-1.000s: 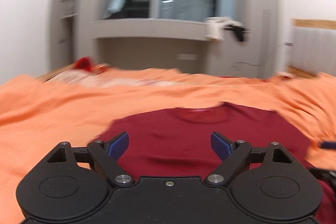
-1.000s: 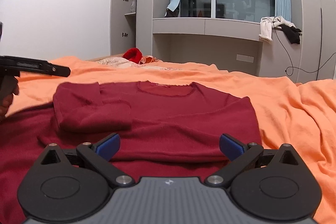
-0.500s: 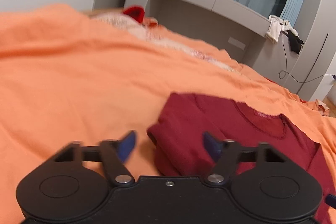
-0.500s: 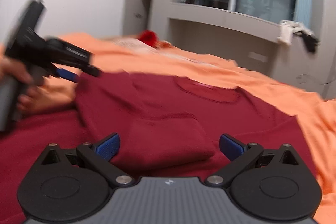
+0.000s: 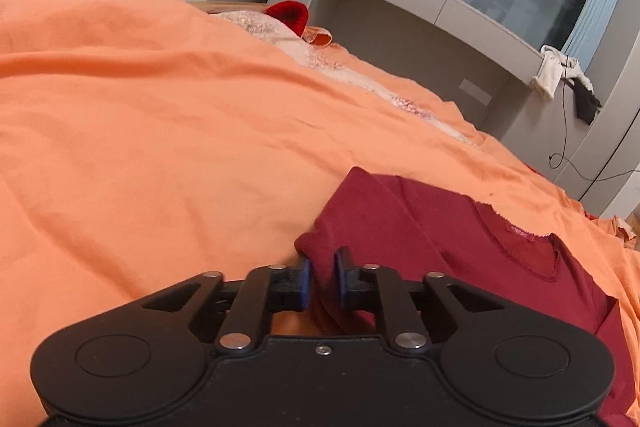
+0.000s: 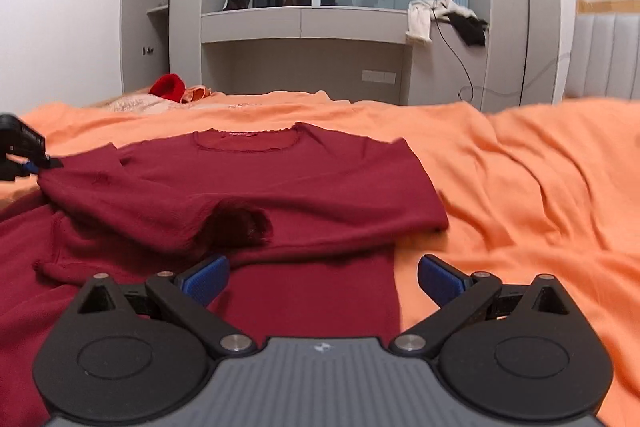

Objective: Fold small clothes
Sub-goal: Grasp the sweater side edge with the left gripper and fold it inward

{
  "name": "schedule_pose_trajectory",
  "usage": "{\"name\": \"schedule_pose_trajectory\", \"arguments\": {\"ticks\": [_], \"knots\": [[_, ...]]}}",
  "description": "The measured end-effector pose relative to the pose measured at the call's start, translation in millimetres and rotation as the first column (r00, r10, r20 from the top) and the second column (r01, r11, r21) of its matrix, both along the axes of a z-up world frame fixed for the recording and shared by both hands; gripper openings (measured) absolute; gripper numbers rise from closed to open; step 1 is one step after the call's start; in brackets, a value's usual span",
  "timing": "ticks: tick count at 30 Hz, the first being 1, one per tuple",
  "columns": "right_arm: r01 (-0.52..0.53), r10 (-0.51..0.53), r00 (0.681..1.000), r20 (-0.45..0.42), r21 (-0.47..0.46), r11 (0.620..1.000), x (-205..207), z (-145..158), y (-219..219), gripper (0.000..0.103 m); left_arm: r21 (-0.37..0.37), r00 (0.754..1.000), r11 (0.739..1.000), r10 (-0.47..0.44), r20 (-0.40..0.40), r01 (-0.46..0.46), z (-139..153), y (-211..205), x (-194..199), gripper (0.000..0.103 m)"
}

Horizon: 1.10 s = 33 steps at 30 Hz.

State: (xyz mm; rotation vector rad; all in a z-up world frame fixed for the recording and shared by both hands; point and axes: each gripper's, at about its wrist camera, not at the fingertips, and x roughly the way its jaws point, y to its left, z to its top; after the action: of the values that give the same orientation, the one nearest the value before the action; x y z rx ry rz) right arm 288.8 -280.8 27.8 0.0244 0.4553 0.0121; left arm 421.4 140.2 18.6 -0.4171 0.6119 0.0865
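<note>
Status: fold in progress, not complete. The dark red top [image 6: 280,183] lies on the orange bedspread [image 6: 540,187], ahead of both tools, neckline at the far end.

Left gripper [image 5: 321,281]: the jaws are closing, and a bunched edge of the top, at its shoulder or sleeve fold, sits between the blue pads [image 5: 304,279]. The pads appear to be pressing on the cloth, though the fisheye view makes the contact hard to confirm. The rest of the garment extends to the right of these jaws.

Right gripper [image 6: 322,277]: the jaws stand wide apart, with nothing clamped. The lower body of the top lies between and just beyond the pads, its side edge nearer the right pad.

Done, judged from the layout: one sleeve [image 6: 160,211] is laid across the chest, its cuff opening just ahead of the right gripper's left pad.

Remaining, as a judgement: carrying over the side held by the left gripper, then folding the length and flattening.
</note>
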Motion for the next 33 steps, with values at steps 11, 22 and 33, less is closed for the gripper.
{"name": "schedule_pose_trajectory", "arguments": {"ticks": [11,22,33], "knots": [[-0.21,0.21,0.977,-0.048,-0.008,0.978,41,-5,9,0.103,0.071,0.971,0.975,-0.217,0.099,0.211,32,-10,-65,0.071],[-0.224,0.224,0.974,-0.025,-0.02,0.974,21,-11,9,0.103,0.168,0.943,0.928,-0.328,-0.05,0.331,-5,-39,-90,0.01],[-0.202,0.2,0.979,-0.025,-0.076,0.976,-15,-19,-7,0.103,0.035,0.977,0.977,-0.207,-0.051,0.209,-12,-17,-96,0.011]]}}
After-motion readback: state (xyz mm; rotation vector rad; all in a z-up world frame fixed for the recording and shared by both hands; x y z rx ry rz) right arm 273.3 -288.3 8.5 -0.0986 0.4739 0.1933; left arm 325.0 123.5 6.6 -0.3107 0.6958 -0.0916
